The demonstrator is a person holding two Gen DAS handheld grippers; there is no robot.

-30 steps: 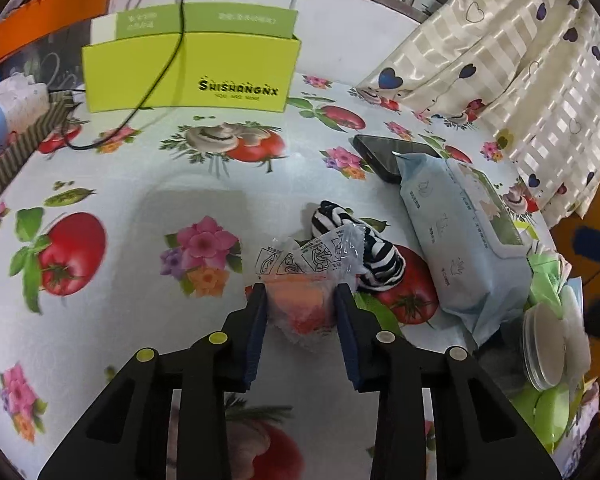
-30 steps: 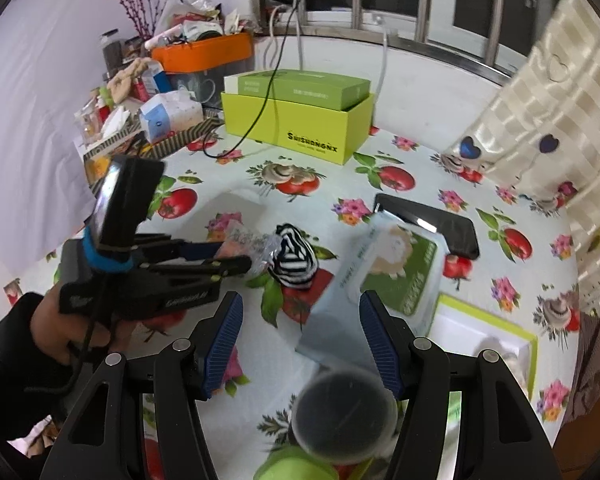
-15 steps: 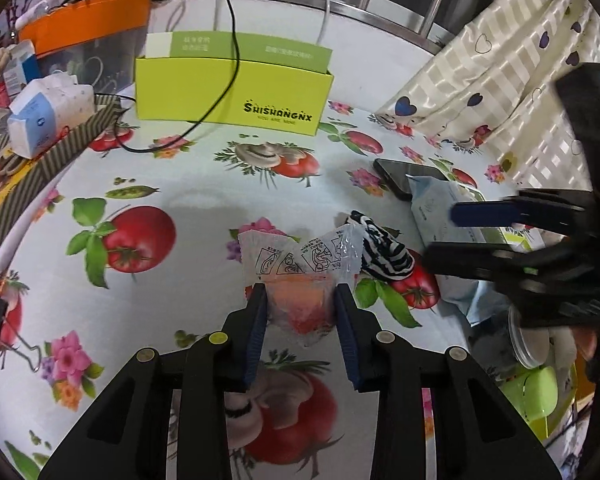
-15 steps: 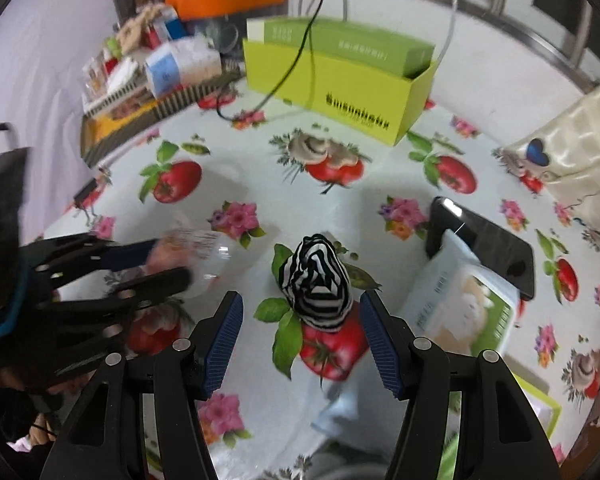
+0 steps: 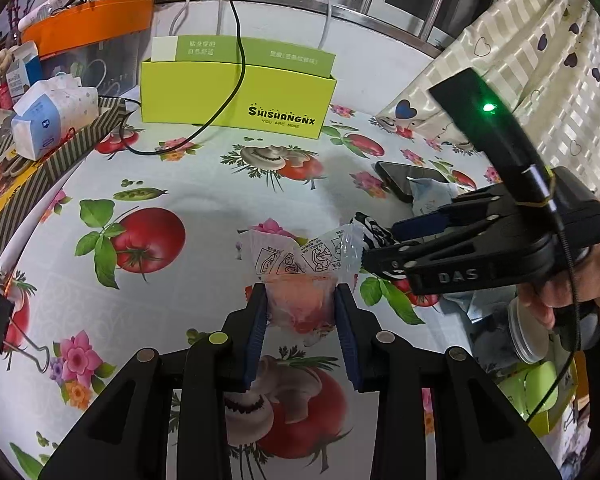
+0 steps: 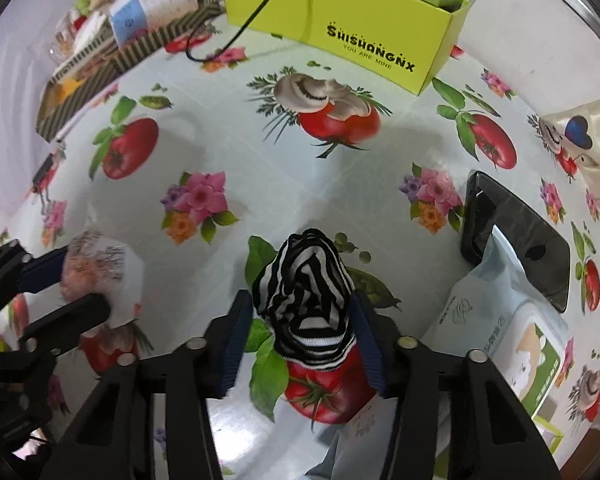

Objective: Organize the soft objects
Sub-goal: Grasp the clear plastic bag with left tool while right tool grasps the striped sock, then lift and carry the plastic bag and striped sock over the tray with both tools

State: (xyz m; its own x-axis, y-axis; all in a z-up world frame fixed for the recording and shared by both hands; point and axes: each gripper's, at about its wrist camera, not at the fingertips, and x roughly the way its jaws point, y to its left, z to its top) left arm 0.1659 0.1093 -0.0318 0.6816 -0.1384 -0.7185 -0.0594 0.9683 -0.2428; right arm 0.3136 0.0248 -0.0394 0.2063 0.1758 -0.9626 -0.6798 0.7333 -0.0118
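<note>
**Right jaws closing on the striped sock while your left holds the bagged item**

You work over the printed tablecloth [image 6: 284, 184], its tomatoes and flowers filling both views. At the far edge stands the yellow-green box [image 5: 236, 92] with a black cable [image 5: 224, 108] draped over its front. To the right lie the wipes pack [image 6: 512, 320] and, just beyond it and partly under its corner, a dark phone [image 6: 516, 248].

A second ago your right gripper [image 6: 300, 324] hung high over the wipes pack with its jaws wide and nothing between them. Now it has swung left and come down, pointing steeply at the table, and the striped sock bundle [image 6: 304, 304] sits squarely between the blue pads. The jaws are closing: the pads stand just beside or touching the fabric on both sides, and you cannot yet tell whether they are pressing it. The sock rests on the cloth, over a printed tomato near the table's middle.

Your left gripper [image 5: 300, 320] has barely shifted. Its jaws stay at a middling width, clamped on the clear plastic bag [image 5: 300, 272] with something soft and orange inside, held just left of the sock and clear of the table, as best you can judge.

So both soft things are about to be in hand. Finish the squeeze before lifting; the rolled sock will likely compress and could slip out of a loose pinch.
</note>
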